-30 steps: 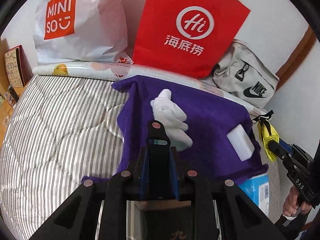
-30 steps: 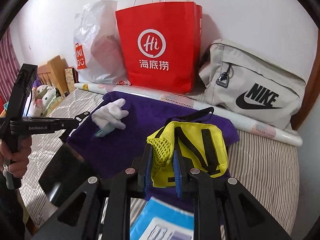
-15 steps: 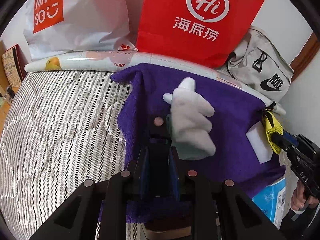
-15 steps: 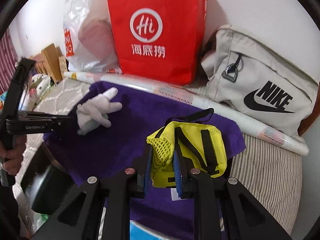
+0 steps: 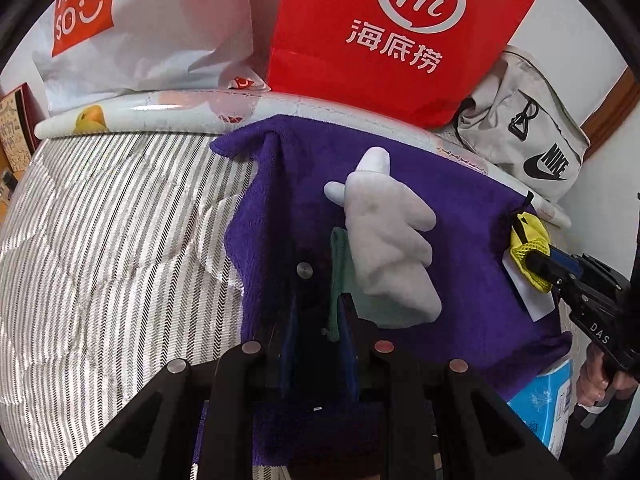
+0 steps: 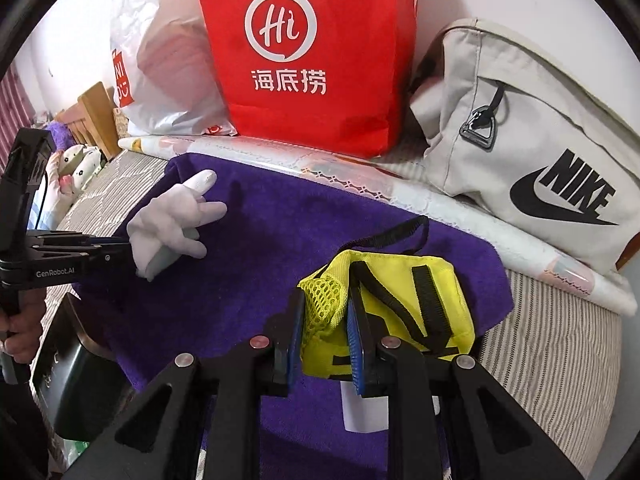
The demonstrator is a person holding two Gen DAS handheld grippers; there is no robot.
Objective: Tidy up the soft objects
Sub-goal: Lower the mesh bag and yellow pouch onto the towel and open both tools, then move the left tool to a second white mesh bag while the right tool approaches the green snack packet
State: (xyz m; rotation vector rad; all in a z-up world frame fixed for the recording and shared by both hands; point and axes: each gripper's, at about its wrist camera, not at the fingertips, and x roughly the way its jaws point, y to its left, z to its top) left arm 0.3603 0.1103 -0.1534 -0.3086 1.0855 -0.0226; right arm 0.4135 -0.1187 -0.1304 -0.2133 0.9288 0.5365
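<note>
Tongs on the left (image 5: 316, 320) tilt steeply down over the purple towel (image 5: 460, 216), their jaws narrow. A dark flat thing sits between the blue pads, but shadow hides whether it is truly pinched, so I cannot tell. In the right wrist view those same tongs (image 6: 116, 248) reach in level from the left, held by a hand (image 6: 16, 332) low at the frame edge. Just ahead of their tips and a little to the right lies the white glove (image 5: 388, 236) on the towel, touching a pale green piece beneath it; its long axis runs away from the tongs, with the fingers pointing toward the red paper bag (image 5: 400, 36) at the far wall.

Further right, the right tongs (image 6: 324, 340) also angle downward and are clamped on the mesh corner of the yellow pouch (image 6: 400, 308). The pouch stretches right of the tips, its black strap looping away ahead over the towel. A white card (image 6: 366, 410) lies under the tips. Beyond, right of the red bag, leans the grey Nike bag (image 6: 520, 140) on the striped bed (image 6: 560, 360).
</note>
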